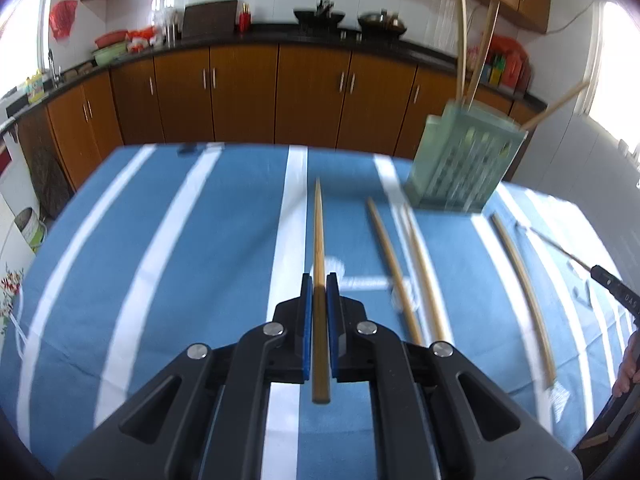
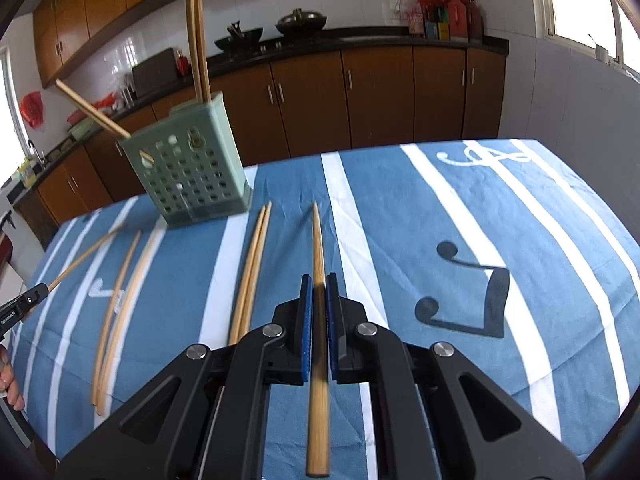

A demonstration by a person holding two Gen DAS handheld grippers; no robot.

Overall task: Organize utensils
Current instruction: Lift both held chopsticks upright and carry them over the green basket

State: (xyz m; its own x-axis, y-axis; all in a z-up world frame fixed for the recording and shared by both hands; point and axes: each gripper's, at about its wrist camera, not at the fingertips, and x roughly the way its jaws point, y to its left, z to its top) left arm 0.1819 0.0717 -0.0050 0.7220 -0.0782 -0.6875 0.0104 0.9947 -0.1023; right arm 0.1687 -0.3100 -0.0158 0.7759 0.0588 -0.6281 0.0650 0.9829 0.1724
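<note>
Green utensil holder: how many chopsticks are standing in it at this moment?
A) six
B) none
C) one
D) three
D: in the right wrist view the green utensil holder has two chopsticks upright together and one chopstick leaning out to the side.

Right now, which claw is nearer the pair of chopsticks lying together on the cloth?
Right. The right claw sits just right of the pair; the left claw is far left, beyond other loose chopsticks.
</note>
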